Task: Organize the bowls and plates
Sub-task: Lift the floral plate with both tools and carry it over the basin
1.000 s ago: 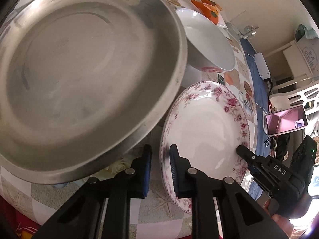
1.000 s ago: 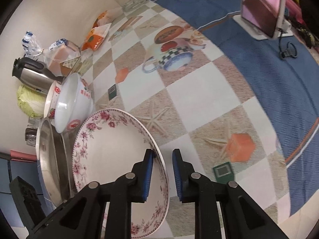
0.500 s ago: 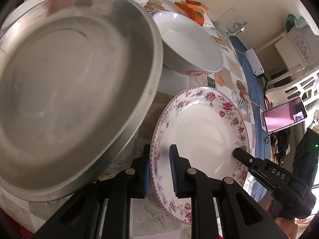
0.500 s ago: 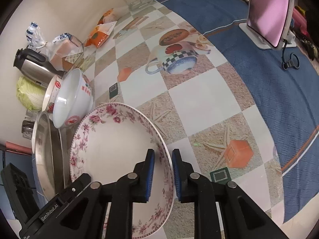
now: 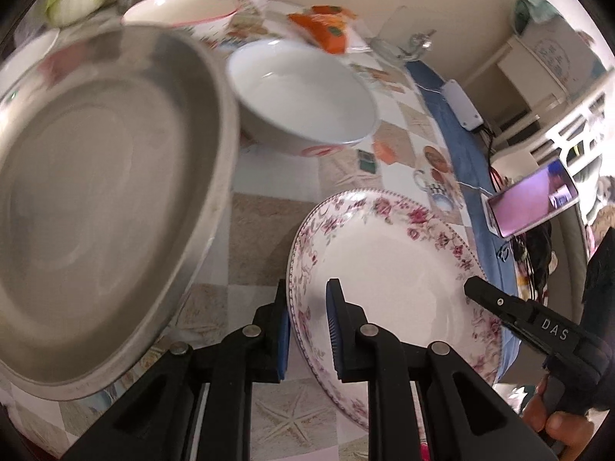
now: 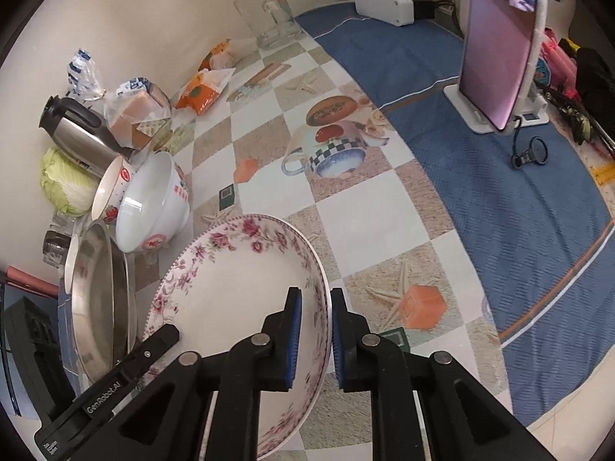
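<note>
Through the left wrist view, my left claw (image 5: 307, 322) is narrowed onto the near rim of the floral plate (image 5: 388, 265), one blue pad outside and one inside. The plate hangs tilted above the checked counter (image 5: 261, 238). To its left sits the steel pan (image 5: 96, 192), with a white bowl (image 5: 303, 100) beyond. The right claw (image 5: 476, 288) meets the plate's far rim.

Through the right wrist view, my right claw (image 6: 313, 338) pinches the floral plate (image 6: 230, 288) at its right rim. Steel pan (image 6: 102, 299) and white bowl (image 6: 152, 203) stand left.
</note>
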